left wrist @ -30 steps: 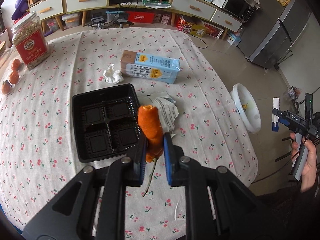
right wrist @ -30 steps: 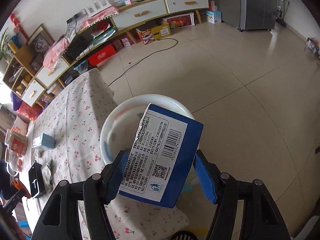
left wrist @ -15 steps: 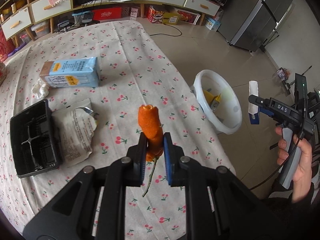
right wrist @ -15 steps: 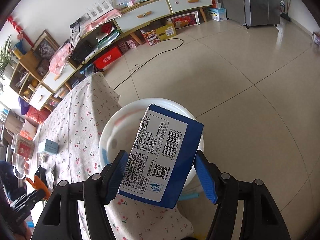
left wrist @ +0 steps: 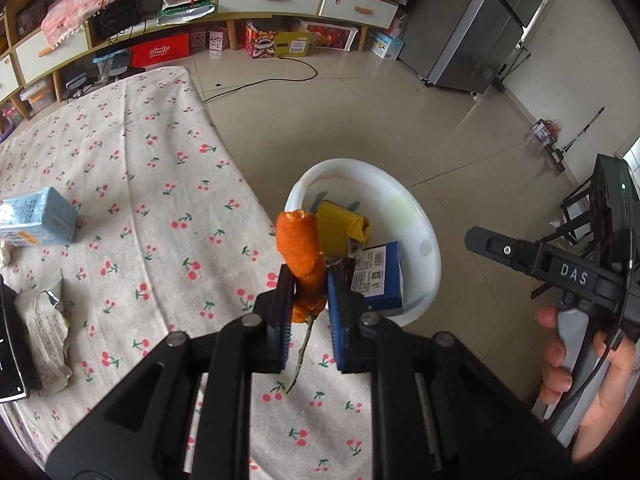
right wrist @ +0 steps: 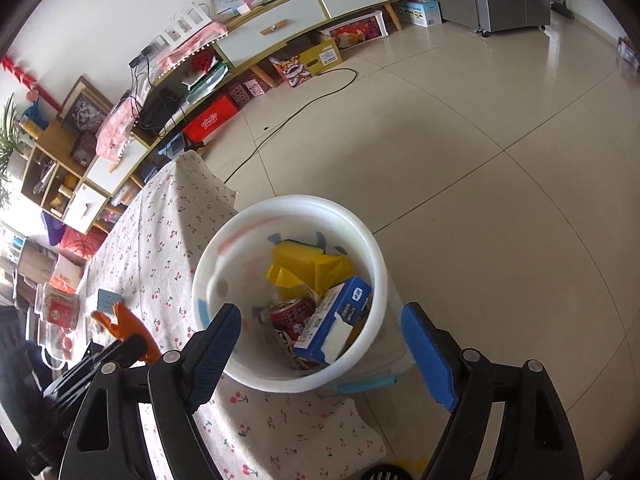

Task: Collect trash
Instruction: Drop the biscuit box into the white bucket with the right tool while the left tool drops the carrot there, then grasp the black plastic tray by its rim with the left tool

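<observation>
My left gripper (left wrist: 307,296) grips a curled orange strip of fruit peel (left wrist: 301,248) with a thin green stem, held above the edge of the table under its cherry-print white cloth (left wrist: 160,184), just beside the round white plastic waste bucket (left wrist: 424,240) on the tiled floor. My right gripper (right wrist: 320,344) hangs over the bucket (right wrist: 372,248), jaws opening with nothing between them. The blue-and-white printed carton (right wrist: 336,320) lies inside the bucket, leaning on a red drink can (right wrist: 290,316) and crumpled yellow wrapping (right wrist: 308,264). On the cloth remain a pale blue carton (left wrist: 36,220) and a torn white foil wrapper (left wrist: 46,328).
</observation>
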{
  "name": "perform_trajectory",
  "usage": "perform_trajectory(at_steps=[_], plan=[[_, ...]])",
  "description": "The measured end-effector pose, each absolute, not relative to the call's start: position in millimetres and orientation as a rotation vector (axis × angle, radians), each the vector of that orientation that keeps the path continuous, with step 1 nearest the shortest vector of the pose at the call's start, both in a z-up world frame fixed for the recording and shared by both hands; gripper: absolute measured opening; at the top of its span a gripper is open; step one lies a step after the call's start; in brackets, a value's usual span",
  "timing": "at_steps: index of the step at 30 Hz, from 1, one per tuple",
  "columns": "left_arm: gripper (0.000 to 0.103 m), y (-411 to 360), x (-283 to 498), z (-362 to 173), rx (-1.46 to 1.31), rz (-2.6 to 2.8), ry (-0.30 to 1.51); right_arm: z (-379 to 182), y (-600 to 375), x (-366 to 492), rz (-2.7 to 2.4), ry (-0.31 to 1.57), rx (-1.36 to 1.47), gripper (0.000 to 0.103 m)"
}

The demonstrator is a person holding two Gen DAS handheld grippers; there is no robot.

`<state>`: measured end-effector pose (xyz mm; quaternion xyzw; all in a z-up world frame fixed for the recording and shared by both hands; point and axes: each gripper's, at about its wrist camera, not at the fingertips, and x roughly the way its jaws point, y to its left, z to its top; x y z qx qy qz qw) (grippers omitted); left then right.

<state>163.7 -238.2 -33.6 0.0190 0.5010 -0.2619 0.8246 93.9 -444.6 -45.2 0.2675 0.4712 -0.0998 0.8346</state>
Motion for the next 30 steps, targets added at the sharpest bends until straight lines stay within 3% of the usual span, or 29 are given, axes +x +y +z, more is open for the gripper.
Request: perform_trajectory(at_steps=[12, 13, 14, 16, 20, 30], plan=[[0.021, -280, 177, -45, 0.084, -0.592, 1.028, -30, -459, 54, -0.279, 0.974, 0.547, 0.084], [0.030, -278, 177, -44, 0.080, -0.600, 1.019, -28, -458, 54, -0.285, 0.973, 0.536, 0.084], [0.049, -277, 178, -43, 0.083, -0.602, 1.014, -27, -457, 55, -0.290, 0.974, 0.526, 0.084], [0.072, -272, 176, -38, 0.089, -0.584, 0.987, -27, -454, 57, -0.294, 0.978, 0.519, 0.084], [0.082, -252, 173, -27, 0.119, -0.509, 0.965, -23, -444, 64, -0.279, 0.978, 0.505, 0.085], [0.093, -153, 161, -9, 0.095, -0.352, 0.949, -8, -394, 85, -0.237, 0.983, 0.387, 0.085]])
